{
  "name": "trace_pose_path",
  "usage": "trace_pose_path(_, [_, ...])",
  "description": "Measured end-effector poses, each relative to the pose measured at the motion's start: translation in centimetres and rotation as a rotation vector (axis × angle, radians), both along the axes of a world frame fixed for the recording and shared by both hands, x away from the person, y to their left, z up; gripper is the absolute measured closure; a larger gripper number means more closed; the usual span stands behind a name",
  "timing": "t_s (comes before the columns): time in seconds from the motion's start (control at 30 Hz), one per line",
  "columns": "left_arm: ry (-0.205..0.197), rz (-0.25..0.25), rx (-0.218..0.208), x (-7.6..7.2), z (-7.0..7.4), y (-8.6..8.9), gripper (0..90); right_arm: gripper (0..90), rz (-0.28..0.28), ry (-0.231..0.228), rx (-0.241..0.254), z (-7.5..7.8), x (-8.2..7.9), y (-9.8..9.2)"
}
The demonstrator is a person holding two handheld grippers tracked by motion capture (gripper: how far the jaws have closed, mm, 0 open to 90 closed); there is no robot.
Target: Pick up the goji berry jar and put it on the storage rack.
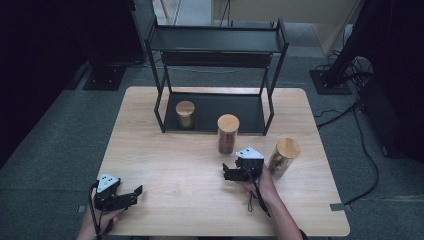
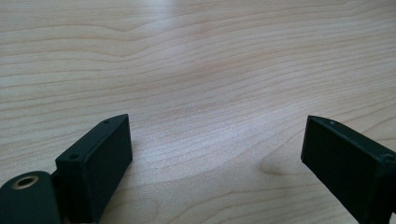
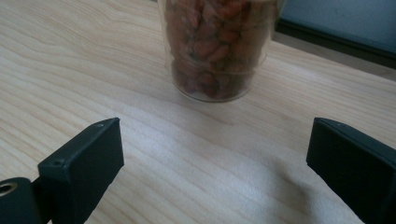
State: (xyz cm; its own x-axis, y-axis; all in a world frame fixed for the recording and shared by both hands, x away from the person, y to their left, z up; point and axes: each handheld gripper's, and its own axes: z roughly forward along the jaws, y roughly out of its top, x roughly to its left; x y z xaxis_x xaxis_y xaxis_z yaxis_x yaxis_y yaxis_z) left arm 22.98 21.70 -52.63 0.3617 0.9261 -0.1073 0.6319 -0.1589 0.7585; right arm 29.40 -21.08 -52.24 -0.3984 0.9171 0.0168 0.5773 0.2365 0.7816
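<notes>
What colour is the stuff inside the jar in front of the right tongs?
Reddish-brown, inside the clear jar; the right gripper view shows it best.

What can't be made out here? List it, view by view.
- Right gripper view: the jar ahead of the open right gripper is cut off by the top edge, so its lid is unseen; its brown contents are blurred.
- High view: the contents of the jar on the rack are too small to tell.
- Left gripper view: the left gripper faces bare table; what lies beyond is cut off.
</notes>
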Motion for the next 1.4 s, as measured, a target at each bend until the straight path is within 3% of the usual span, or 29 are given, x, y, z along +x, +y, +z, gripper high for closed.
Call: trace_pose_path(1.4, [0.0, -0.009, -0.001, 0.0, 0.0, 0.0, 9.1, 5.4, -0.007, -0.028, 0.019, 2.4, 3.7, 1.5])
